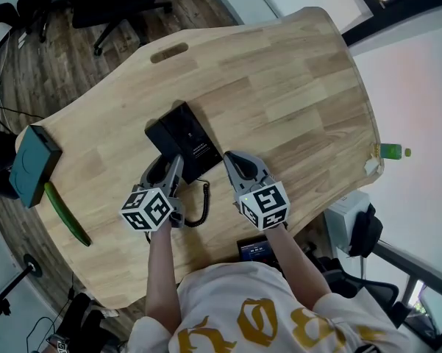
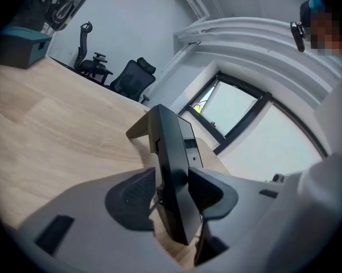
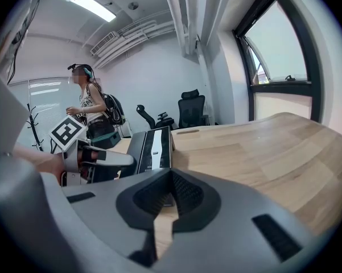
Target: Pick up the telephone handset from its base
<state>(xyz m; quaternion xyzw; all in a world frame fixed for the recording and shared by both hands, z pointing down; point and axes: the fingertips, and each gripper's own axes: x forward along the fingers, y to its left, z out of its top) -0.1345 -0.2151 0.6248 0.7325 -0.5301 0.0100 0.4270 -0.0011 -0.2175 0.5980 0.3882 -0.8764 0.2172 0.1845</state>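
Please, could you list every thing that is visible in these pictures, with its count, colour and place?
Table: one, light wood, under everything.
Telephone base: one, black, table centre.
Handset: one, black, by the base, between the left tongs' jaws.
Coiled cord: one, black, near side of the base.
Box: one, teal, table's left edge.
Long object: one, green, beside the box.
Screen device: one, black, near table edge.
Office chairs: at least two, black, past the far end.
Bystander: one, dark backpack, background of right gripper view.
Left tongs: one, grey, jaws apart around the handset.
Right tongs: one, grey, jaws together, empty.
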